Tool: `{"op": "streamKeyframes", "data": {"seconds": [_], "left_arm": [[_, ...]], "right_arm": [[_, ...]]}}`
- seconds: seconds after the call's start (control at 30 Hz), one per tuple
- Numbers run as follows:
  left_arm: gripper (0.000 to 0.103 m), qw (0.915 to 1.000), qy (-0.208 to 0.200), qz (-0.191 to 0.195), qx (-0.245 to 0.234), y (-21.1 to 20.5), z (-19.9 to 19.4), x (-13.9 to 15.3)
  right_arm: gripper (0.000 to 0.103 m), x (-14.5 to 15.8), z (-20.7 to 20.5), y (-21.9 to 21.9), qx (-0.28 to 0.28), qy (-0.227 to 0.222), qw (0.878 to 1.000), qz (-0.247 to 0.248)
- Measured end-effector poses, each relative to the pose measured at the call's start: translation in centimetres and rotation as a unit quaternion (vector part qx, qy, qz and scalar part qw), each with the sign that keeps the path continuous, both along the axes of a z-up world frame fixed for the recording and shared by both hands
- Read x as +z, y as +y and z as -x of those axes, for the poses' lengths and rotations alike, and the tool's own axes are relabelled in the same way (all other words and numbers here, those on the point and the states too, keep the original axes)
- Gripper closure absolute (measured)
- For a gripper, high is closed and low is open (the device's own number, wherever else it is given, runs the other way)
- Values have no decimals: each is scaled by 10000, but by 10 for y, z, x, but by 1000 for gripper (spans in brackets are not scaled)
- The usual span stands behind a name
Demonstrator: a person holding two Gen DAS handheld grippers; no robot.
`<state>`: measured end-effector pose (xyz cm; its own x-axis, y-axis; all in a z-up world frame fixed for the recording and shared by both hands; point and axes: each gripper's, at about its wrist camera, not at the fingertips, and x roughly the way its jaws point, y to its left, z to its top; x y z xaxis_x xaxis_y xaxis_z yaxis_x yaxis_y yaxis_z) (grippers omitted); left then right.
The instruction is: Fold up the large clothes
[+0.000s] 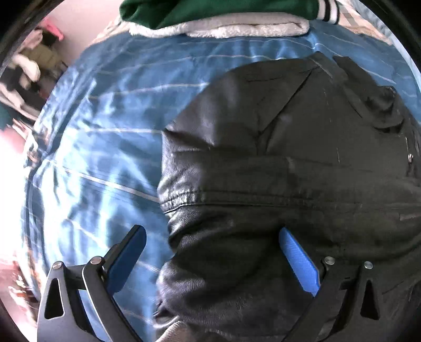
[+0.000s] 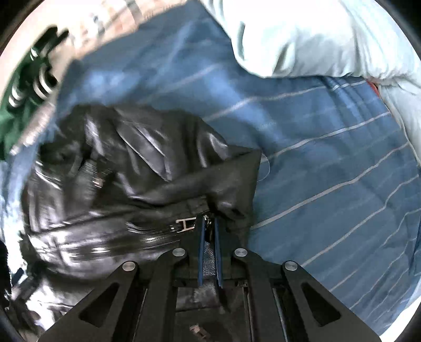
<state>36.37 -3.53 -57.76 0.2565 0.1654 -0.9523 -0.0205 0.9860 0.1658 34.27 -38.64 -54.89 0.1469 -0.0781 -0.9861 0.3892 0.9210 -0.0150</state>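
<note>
A black leather jacket (image 1: 289, 168) lies on a blue striped bedspread (image 1: 100, 126). In the left wrist view my left gripper (image 1: 211, 235) is open, its blue pads wide apart, straddling the jacket's left edge near the elastic hem, holding nothing. In the right wrist view the jacket (image 2: 118, 168) is bunched and blurred by motion. My right gripper (image 2: 209, 223) is shut on a fold of the jacket's edge beside its zipper and a metal buckle (image 2: 185, 225).
A folded pile with a green jacket (image 1: 210, 10) on white fleece (image 1: 236, 27) sits at the bed's far side. A pale blue pillow or duvet (image 2: 315, 34) lies at the upper right of the right wrist view. Clothes hang at the far left (image 1: 34, 65).
</note>
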Motion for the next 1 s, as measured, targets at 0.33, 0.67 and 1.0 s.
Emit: {"op": "streamKeyframes", "data": {"seconds": [0.33, 0.67, 1.0], "left_arm": [[0, 9940, -294, -1046, 135, -25, 19, 21], [0, 9463, -468, -3157, 518, -117, 110, 53], [0, 9456, 370, -3225, -209, -287, 227, 28]], "right_arm": [[68, 8, 0, -33, 167, 270, 9903, -1352], [21, -14, 73, -105, 211, 626, 9667, -2472], [21, -18, 154, -195, 620, 1056, 9676, -2210]]}}
